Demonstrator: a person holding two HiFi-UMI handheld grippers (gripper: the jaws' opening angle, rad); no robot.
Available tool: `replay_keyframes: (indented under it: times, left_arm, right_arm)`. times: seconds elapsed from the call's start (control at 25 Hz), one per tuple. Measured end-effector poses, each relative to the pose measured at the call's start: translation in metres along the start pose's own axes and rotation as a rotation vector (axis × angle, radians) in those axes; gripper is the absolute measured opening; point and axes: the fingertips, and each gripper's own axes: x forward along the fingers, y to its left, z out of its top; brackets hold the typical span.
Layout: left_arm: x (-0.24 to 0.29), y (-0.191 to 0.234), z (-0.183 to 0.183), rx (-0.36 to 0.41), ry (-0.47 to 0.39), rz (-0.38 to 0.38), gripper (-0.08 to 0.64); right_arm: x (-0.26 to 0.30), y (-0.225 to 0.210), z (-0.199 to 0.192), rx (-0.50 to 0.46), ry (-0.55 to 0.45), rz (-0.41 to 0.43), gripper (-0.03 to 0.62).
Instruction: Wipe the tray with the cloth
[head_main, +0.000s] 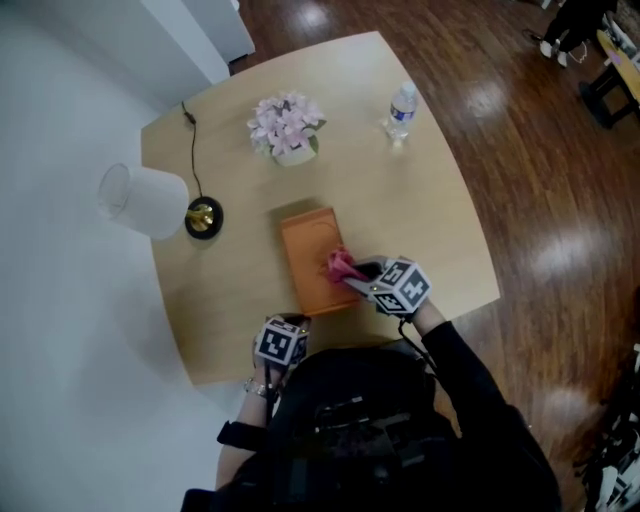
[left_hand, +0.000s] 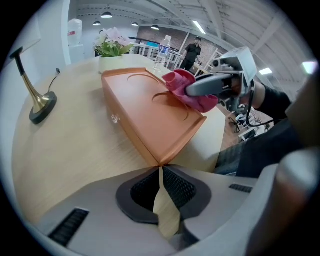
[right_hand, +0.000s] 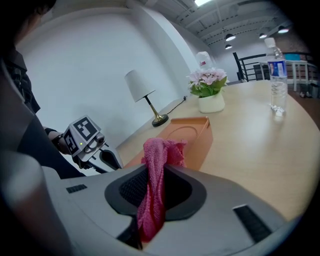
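An orange tray (head_main: 305, 240) lies lengthwise in the middle of the wooden table. A pink cloth (head_main: 342, 265) rests on the tray's near right part, and my right gripper (head_main: 362, 272) is shut on it, reaching in from the right. In the right gripper view the cloth (right_hand: 159, 150) hangs bunched between the jaws, with the tray (right_hand: 192, 132) just beyond. My left gripper (head_main: 290, 325) sits at the tray's near corner. In the left gripper view its jaws (left_hand: 160, 170) pinch that corner of the tray (left_hand: 145, 107), and the cloth (left_hand: 182, 82) and right gripper (left_hand: 197, 90) are over the tray's far right side.
A white-shaded lamp (head_main: 150, 200) with a dark round base (head_main: 203, 217) stands at the table's left. A pot of pale flowers (head_main: 287, 128) and a water bottle (head_main: 401, 108) stand at the far side. The table's right edge (head_main: 480, 250) drops to a wooden floor.
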Motion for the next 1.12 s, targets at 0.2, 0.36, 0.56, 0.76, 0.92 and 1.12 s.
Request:
replay_keyframes:
  times: [0.2,0.36,0.56,0.76,0.92,1.12]
  left_arm:
    - [0.0,-0.001,0.0,0.009,-0.006,-0.006,0.021]
    - [0.0,-0.001,-0.001,0.016,-0.013,-0.008,0.022]
    - [0.002,0.003,0.001,0.026,-0.026,0.003,0.023]
    - [0.001,0.004,0.005,0.027,-0.038,-0.007,0.023]
    - [0.001,0.003,0.005,0.014,-0.051,-0.01,0.023]
    - [-0.003,-0.001,0.002,-0.023,-0.072,-0.026,0.021]
  right_arm:
    - [-0.005,0.021,-0.018,0.019,0.008,-0.001,0.078]
    - [-0.006,0.032,-0.028,0.033,0.003,-0.014,0.078]
    - [-0.006,0.038,-0.033,0.051,-0.003,-0.051,0.078]
    - [-0.005,0.037,-0.033,0.04,0.009,-0.055,0.078]
    - [-0.005,0.037,-0.033,0.02,0.031,-0.055,0.078]
    - [-0.011,0.03,-0.022,-0.001,0.028,-0.04,0.079]
